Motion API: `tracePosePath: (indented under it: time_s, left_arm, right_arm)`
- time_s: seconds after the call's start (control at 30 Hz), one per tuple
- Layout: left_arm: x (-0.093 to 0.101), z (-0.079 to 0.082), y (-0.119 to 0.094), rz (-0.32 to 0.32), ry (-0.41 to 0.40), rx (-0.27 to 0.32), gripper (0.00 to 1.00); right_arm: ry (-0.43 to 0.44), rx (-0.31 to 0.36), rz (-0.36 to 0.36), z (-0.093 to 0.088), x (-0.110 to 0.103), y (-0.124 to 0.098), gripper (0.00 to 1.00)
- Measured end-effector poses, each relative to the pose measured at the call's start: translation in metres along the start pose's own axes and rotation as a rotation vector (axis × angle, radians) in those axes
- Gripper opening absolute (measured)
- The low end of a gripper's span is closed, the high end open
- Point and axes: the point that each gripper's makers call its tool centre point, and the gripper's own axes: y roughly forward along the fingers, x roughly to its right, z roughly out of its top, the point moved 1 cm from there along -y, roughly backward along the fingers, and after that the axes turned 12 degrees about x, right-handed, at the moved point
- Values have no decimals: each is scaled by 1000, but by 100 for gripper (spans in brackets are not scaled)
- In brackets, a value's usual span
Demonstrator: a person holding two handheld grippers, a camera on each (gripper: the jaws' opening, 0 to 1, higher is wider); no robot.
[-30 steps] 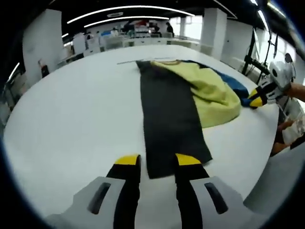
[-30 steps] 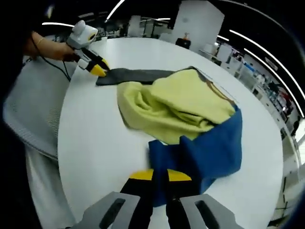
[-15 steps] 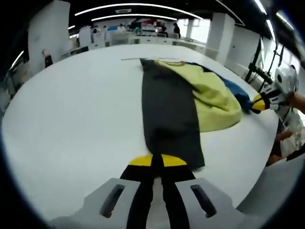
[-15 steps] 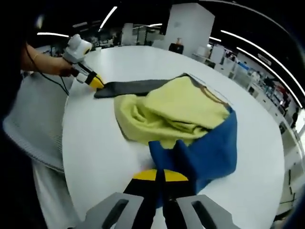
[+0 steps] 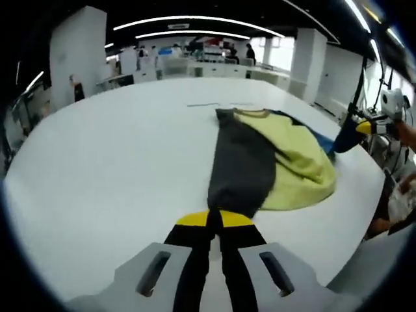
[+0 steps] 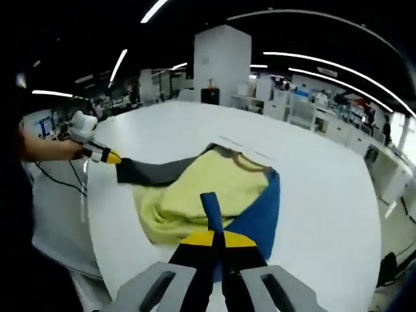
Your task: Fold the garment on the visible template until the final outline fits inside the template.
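Note:
The garment lies on the white table [image 5: 117, 162], with a dark grey part [image 5: 242, 170], a yellow-green part [image 5: 300, 159] and a blue part [image 6: 263, 211]. My left gripper [image 5: 214, 219] is shut on the near end of the grey part, which hangs up off the table. In the right gripper view the left gripper [image 6: 109, 156] holds that grey part [image 6: 153, 172] taut. My right gripper [image 6: 218, 238] is shut on a narrow blue strip [image 6: 210, 207] raised above the yellow-green part [image 6: 195, 195]. From the left gripper view the right gripper [image 5: 368, 127] holds the blue end [image 5: 344, 136] up. A thin template line [image 5: 203, 104] marks the table beyond the collar.
The table's rounded edge [image 5: 354, 214] runs close on the right of the left gripper view. A person's hand [image 6: 42, 148] with a cable [image 6: 62, 185] holds the left gripper. Desks and a white pillar [image 6: 222, 65] stand far behind. Bare tabletop [image 6: 325, 188] stretches beyond the garment.
My left gripper closed on the grey end and lifted it. My right gripper raised its blue strip well above the table. The garment has bunched toward the middle, and both cameras sit higher.

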Motion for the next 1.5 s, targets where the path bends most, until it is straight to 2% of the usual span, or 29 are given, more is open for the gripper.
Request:
tracePosePath:
  time_s: [0.1,0.17,0.3,0.53,0.77,0.93,1.17,1.5]
  left_arm:
    - [-19,8,2,34,-10,10,1]
    - [-30,15,3,54,-15,20,1]
    - [-49,26,5,90,40,19,1]
    - [-75,33,13,127,82,8,1]
    - [-100,30,22,151,143,-39,1]
    - [-116,26,26,178,174,-57,1]
    - [-141,19,28,222,169,-75,1]
    - [-164,8,29,246,264,-149,1]
  right_arm:
    - [53,25,-51,9,23,-5,0]
    - [54,35,-76,13,38,-8,0]
    - [106,51,-147,15,67,-13,0]
    - [196,75,-252,10,108,-21,0]
    - [273,85,-378,-5,148,-32,0]
    - [339,80,-449,-23,166,-41,0]
    - [417,63,-502,-47,178,-47,0]
    - [482,44,-563,-72,188,-55,0]
